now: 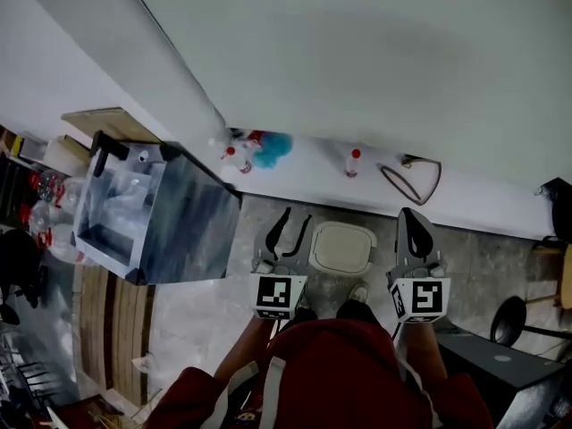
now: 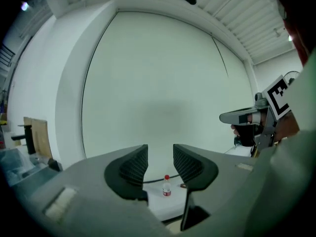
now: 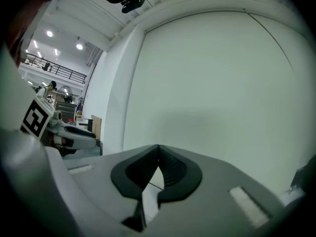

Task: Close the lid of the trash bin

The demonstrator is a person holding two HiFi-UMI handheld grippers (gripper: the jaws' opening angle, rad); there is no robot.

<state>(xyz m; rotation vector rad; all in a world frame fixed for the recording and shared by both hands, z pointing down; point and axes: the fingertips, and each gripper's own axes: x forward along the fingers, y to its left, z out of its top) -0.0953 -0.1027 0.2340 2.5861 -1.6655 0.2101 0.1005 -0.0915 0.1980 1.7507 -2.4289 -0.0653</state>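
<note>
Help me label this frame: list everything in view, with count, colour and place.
trash bin: one, cream, lid lying flat, on the floor between the grippers
red-capped bottles: at least two, clear, on the white ledge along the wall
fluffy thing: one, blue, on the ledge by the left bottle
cable: one, dark loop, on the ledge at right
metal cabinet: one, grey, left of the bin
wooden board: one, tan, behind the cabinet
left hand-held gripper: grey and black, jaws apart, empty
right hand-held gripper: grey and black, jaws together
person's top: red, at the bottom edge
</note>
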